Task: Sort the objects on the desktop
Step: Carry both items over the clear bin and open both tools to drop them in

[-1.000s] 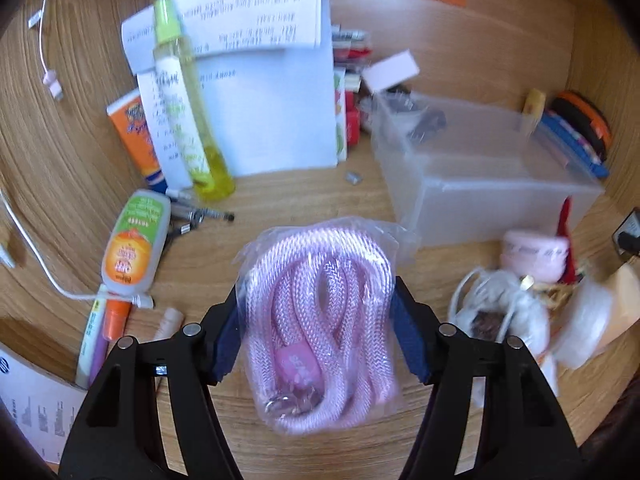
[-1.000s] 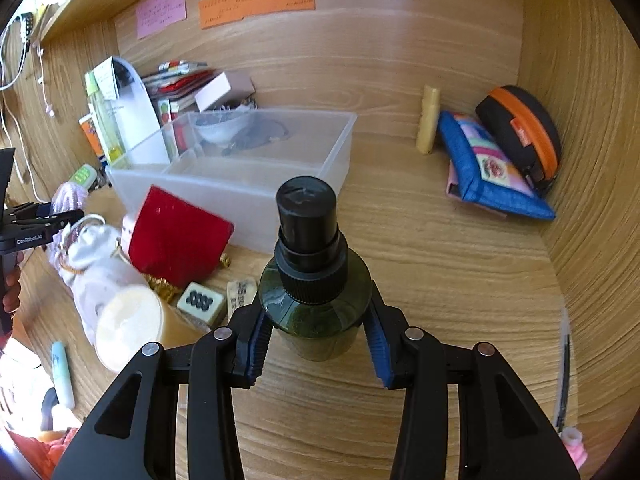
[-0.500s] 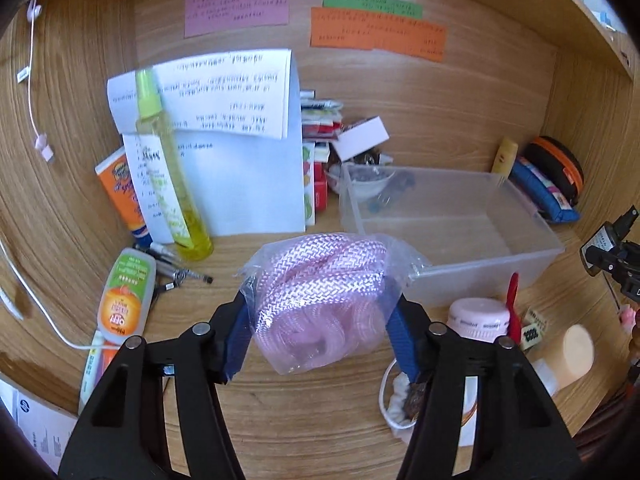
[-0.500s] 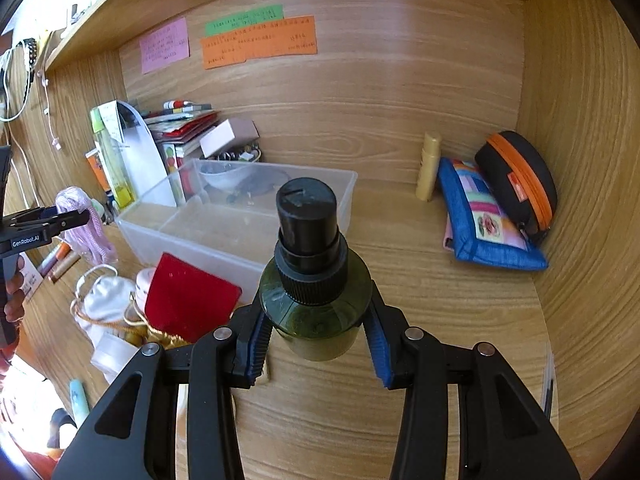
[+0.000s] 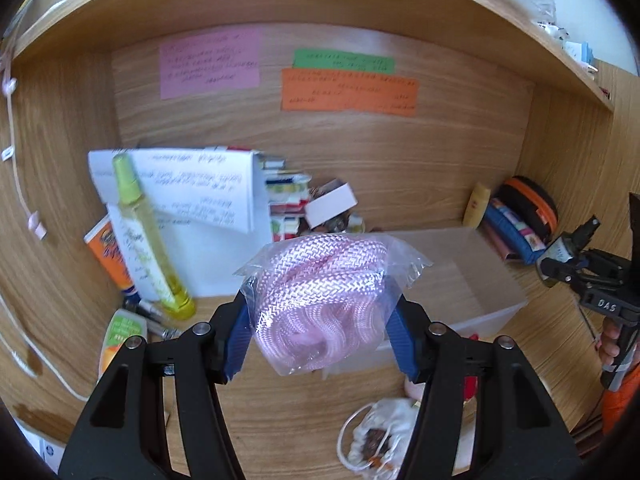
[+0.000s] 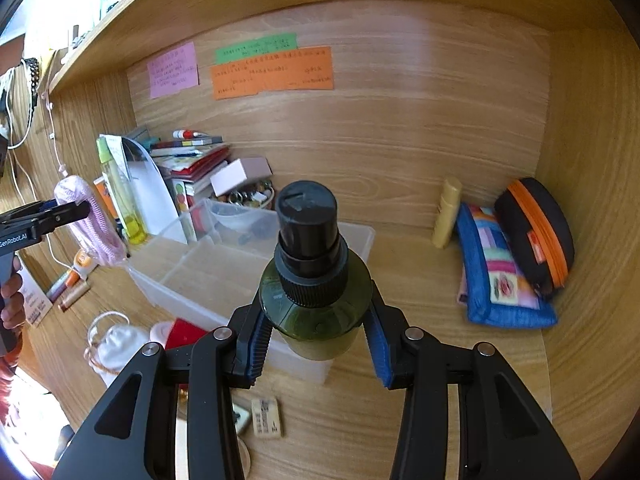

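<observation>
Illumination bright and warm, daylight entering from the upper corners; overexposure at the upper left of the right wrist view. Heavy fisheye curvature with black vignetting at all edges. Motion blur on the papers (image 5: 180,184) and near surface (image 6: 460,420).

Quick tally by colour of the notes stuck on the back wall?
Pink note: 1
Green note: 1
Orange note: 1
Total: 3

Clear bin (image 6: 256,280) lies open-topped; books (image 6: 192,160) crowd its rear.
</observation>
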A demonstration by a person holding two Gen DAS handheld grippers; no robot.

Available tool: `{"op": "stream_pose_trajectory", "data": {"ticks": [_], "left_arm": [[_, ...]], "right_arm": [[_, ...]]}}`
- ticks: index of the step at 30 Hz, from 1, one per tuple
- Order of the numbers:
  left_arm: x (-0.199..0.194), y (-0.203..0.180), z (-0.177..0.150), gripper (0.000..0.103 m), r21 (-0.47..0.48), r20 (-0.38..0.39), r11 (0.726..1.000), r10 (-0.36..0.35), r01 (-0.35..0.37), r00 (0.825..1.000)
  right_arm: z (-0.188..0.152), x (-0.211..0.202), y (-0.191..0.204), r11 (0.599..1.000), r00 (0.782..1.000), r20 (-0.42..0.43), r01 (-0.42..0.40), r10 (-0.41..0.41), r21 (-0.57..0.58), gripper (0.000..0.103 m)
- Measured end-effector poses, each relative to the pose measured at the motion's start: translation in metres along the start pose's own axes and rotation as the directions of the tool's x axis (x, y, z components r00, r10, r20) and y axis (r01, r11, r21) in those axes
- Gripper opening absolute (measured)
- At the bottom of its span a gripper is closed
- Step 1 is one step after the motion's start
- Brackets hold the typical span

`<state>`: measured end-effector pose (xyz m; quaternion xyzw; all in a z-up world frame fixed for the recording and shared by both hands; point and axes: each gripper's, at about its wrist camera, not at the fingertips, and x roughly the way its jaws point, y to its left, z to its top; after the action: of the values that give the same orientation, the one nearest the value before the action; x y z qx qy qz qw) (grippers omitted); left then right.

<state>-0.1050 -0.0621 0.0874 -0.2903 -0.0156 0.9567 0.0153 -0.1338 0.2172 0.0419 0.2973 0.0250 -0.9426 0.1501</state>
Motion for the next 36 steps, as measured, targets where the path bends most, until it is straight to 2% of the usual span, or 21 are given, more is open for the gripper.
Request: {"op": "stream_pose_trajectory", "data": {"ticks": [7, 13, 20, 27, 30, 36], "left_arm": [[0.018, -0.017, 0.017, 0.059, 0.023, -0.003, 0.999, -0.046, 0.046, 0.999], [0.047, -0.028, 0.024, 0.059, 0.039, -0.047, 0.997, -0.064, 0.066, 0.997], [0.084, -0.037, 0.018, 0.059, 0.066, -0.138, 0.995, -0.063, 0.072, 0.989], [0.117, -0.039, 0.009, 0.059, 0.073, -0.222, 0.994, -0.068, 0.086, 0.973], [0.126, -0.041, 0.005, 0.059, 0.079, -0.244, 0.992, -0.073, 0.094, 0.967], [0.134, -0.044, 0.005, 0.059, 0.093, -0.241, 0.991, -0.069, 0.093, 0.968]], "right_arm": [[0.016, 0.02, 0.003, 1.0, 1.0, -0.012, -0.013, 0.013, -0.012, 0.039], [0.023, 0.045, 0.003, 0.999, 0.998, -0.059, -0.036, 0.034, -0.024, 0.039], [0.023, 0.077, 0.006, 0.997, 0.989, -0.14, -0.053, 0.045, -0.054, 0.039], [0.019, 0.102, 0.01, 0.993, 0.977, -0.211, -0.064, 0.041, -0.102, 0.039], [0.016, 0.11, 0.014, 0.989, 0.972, -0.234, -0.065, 0.032, -0.131, 0.039], [0.014, 0.123, 0.024, 0.981, 0.963, -0.27, -0.059, 0.007, -0.185, 0.039]]}}
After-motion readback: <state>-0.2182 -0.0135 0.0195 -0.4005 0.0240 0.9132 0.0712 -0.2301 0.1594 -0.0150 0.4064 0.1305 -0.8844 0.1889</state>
